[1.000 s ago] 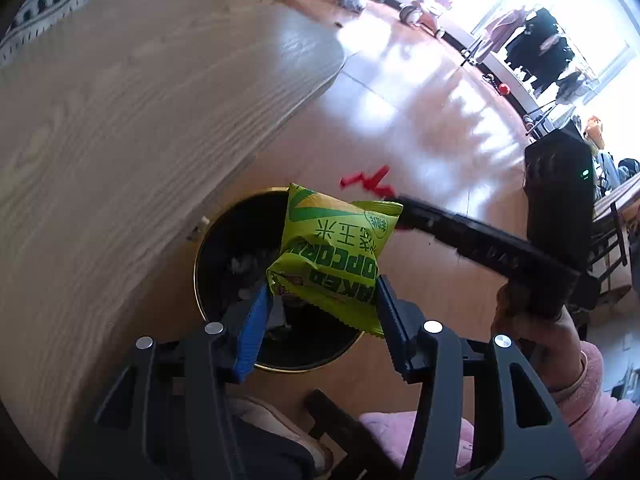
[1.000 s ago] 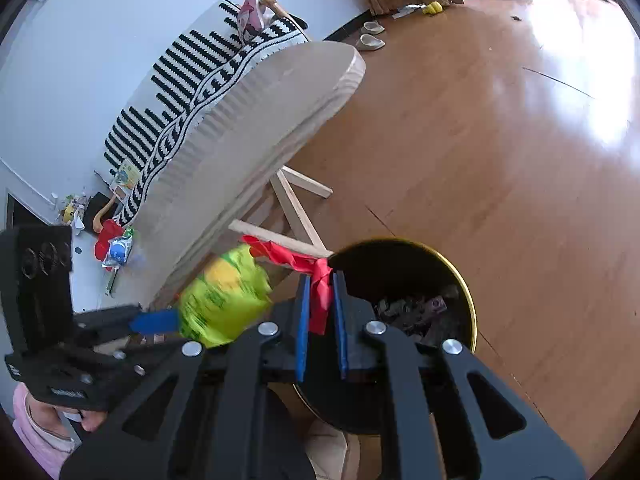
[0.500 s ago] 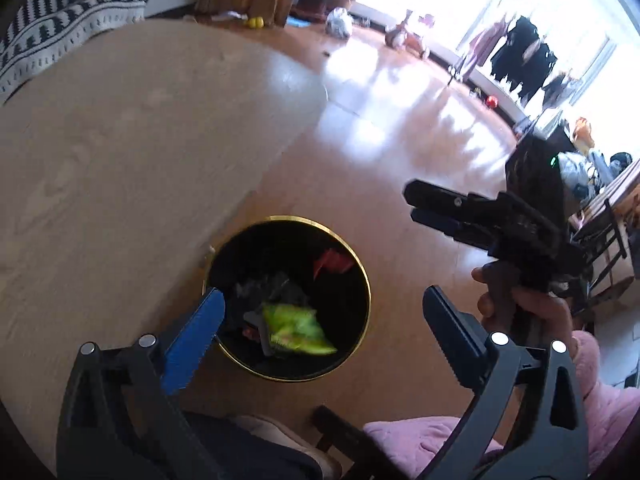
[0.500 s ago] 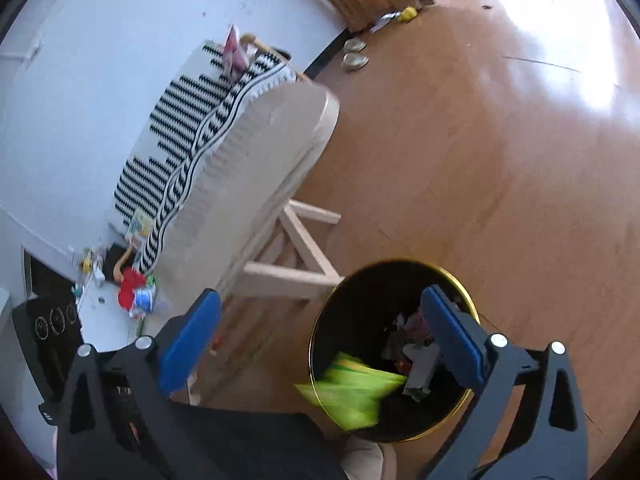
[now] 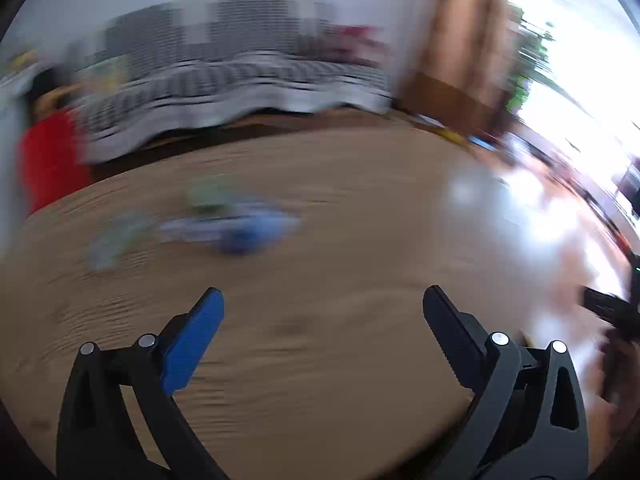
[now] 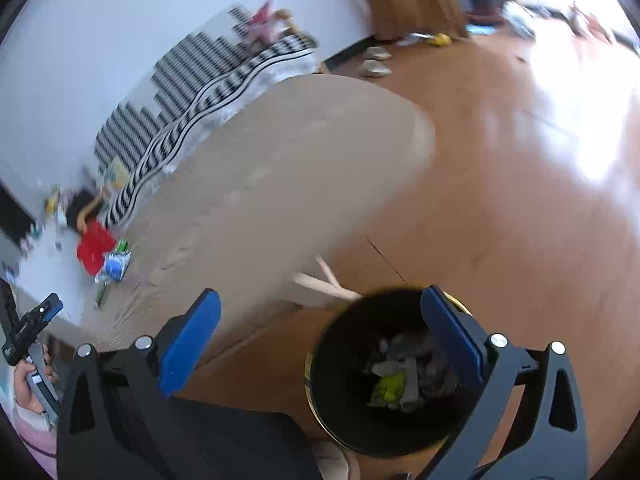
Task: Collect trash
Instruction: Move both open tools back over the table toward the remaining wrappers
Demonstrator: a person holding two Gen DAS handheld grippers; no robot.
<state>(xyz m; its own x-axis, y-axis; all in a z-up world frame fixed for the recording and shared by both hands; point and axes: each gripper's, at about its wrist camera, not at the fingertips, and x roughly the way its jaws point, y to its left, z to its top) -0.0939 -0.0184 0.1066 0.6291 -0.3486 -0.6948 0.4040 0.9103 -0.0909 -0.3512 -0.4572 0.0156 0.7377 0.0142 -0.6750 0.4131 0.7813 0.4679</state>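
Left claw (image 5: 322, 306): jaws spread wide, nothing between them. The jaws opened within the last second and are steady at full spread. The claw is aimed down across the wooden table (image 5: 360, 380). This view is heavily motion-blurred. A blue-and-white wrapper (image 5: 236, 230) lies on the table ahead of the claw, toward the far edge; a pale green smear (image 5: 208, 194) sits just beyond it and a pale grey smear (image 5: 116, 240) sits to its left. Neither smear can be identified.

Right claw (image 6: 320, 306): jaws spread wide, nothing between them. These jaws also opened within the last second and now stand fully apart. The claw is aimed down at the floor (image 6: 520, 220) beside the table (image 6: 280, 184).

Bin (image 6: 340, 412): black, gold-rimmed, standing on the floor next to the table leg (image 6: 316, 282), below the right claw's right finger. It contains grey scraps and the green snack bag (image 6: 386, 388).

Table, left end in the right wrist view: the blue-and-white wrapper (image 6: 114, 268) lies beside a red object (image 6: 94, 250).

The left claw (image 6: 32, 326), held in a hand (image 6: 26, 380), is visible at the left edge of the right wrist view. A striped sofa (image 6: 192, 92) stands behind the table.
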